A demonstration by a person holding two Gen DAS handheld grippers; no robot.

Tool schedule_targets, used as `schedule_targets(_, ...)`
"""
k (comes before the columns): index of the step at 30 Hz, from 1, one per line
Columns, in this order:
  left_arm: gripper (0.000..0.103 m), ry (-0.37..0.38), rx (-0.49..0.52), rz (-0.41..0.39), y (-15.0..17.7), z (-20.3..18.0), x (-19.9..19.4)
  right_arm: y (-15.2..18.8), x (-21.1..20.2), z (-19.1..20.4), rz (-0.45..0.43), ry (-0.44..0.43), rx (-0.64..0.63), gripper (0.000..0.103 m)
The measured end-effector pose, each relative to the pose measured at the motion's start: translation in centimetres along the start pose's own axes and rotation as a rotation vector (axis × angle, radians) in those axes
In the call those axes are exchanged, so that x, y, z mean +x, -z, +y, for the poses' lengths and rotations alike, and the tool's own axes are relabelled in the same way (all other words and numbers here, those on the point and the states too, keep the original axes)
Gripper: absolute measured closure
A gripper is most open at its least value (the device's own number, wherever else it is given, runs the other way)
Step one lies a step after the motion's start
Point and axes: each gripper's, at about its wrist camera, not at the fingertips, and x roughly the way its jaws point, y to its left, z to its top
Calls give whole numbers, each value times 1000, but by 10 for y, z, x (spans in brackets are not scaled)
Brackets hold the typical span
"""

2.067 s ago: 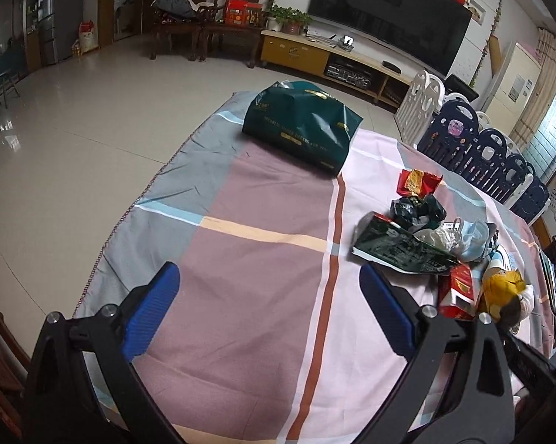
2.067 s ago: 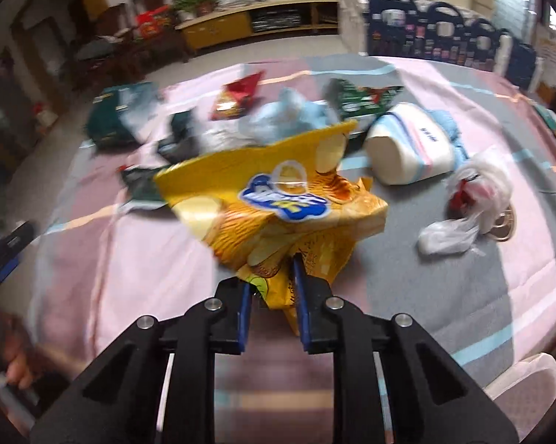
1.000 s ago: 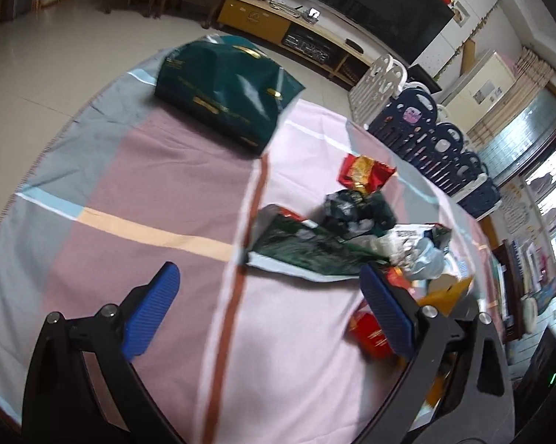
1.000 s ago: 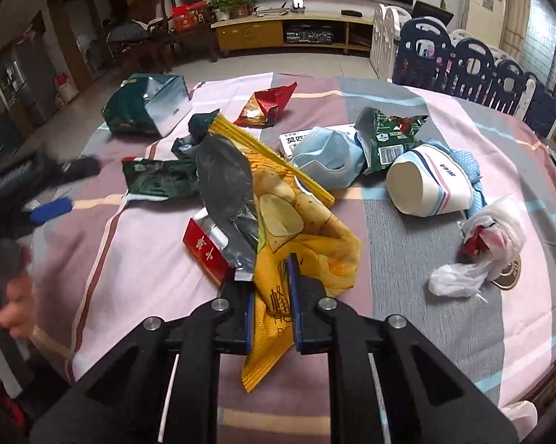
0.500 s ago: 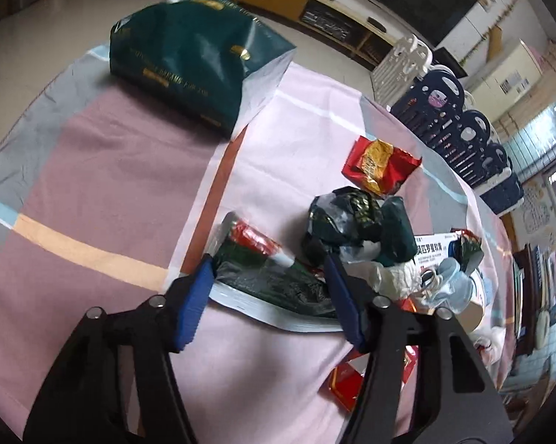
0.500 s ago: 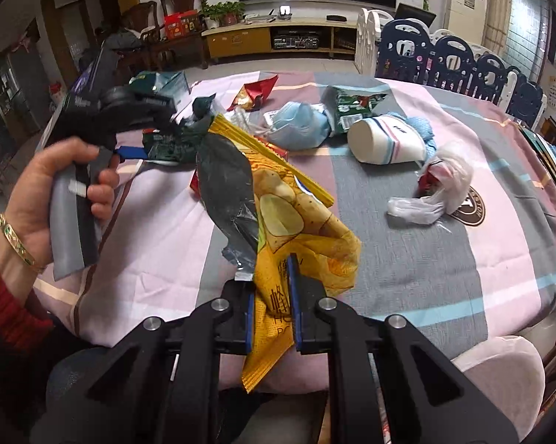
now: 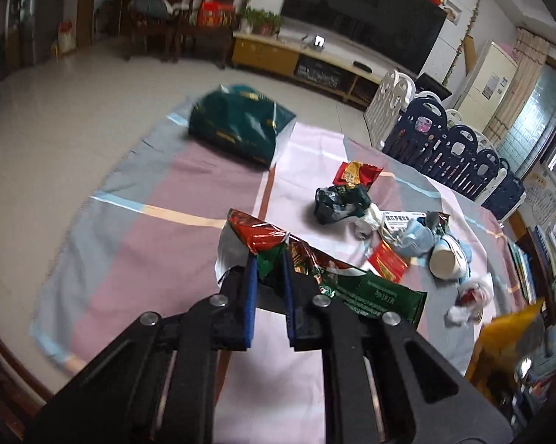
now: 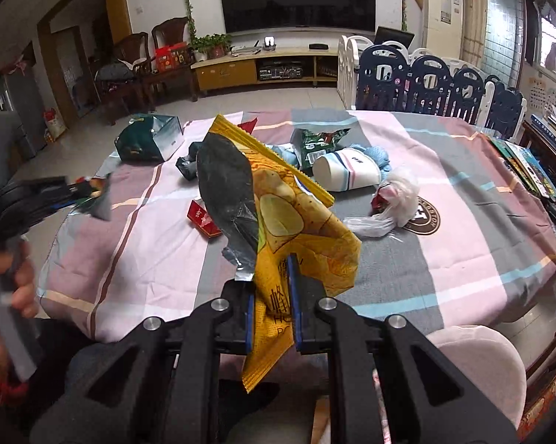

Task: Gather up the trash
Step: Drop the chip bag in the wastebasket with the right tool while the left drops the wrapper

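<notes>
Both grippers are loaded, yet most of the job looks still ahead. At the lower centre of the left wrist view the left gripper [image 7: 268,259] has just closed its jaws and now pinches the crumpled edge of a green and red snack wrapper [image 7: 355,288], which hangs out to the right above the striped tablecloth [image 7: 159,244]. At the lower centre of the right wrist view the right gripper [image 8: 272,288] has its jaws pressed on a yellow chip bag [image 8: 296,229], whose silver lining folds open toward the upper left. So two pieces are picked up, neither yet dropped anywhere. Left on the cloth, across the middle of the right wrist view, lie a red packet [image 8: 203,219], a white paper cup [image 8: 348,172] on its side, a white plastic bag [image 8: 388,203], a green wrapper [image 8: 314,142] and a dark crumpled wrapper [image 8: 187,166]. A dark green bag [image 8: 144,140] lies open at the upper left, probably the place for it all, though that is a guess
</notes>
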Motion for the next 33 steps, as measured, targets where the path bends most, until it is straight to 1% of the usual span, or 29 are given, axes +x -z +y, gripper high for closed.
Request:
schedule_targets(4,89,-46,100,-49,16,-23,-60,0,-33,-7,-42,7,-3,87)
schedule_targets(7,89,-35,178,-101,27,-46,-99,0,-61,-17,-77,25,-1,87)
schedule_targets(12,89,33,263,-147,41,-83,-151,9,-106,-47,-112,79,16,87)
schedule_targets(16,89,91,327,-172,53,-111,-177,23,-135,-76,-114,143,37,87)
schedule_targets(18,89,125,349,-176,59,-122,-190,34,-143,-91,-91,178,49,87)
schedule_targets(20,89,143,376,-185,66,-132,-200,47,-145,-104,-56,204,63,87)
schedule_targets(22,89,160,397,-188,72,-141,-208,64,-140,-118,-5,238,82,87)
schedule_targets(24,89,176,416,-186,78,-149,-214,78,-134,-130,49,253,108,87)
schedule_targets(29,89,200,457,-178,92,-167,-223,106,-108,-146,177,265,168,87)
schedule_targets(32,90,211,476,-170,97,-175,-225,118,-92,-150,247,246,203,87)
schedule_targets(33,90,216,481,-166,98,-177,-226,123,-89,-152,265,239,214,85)
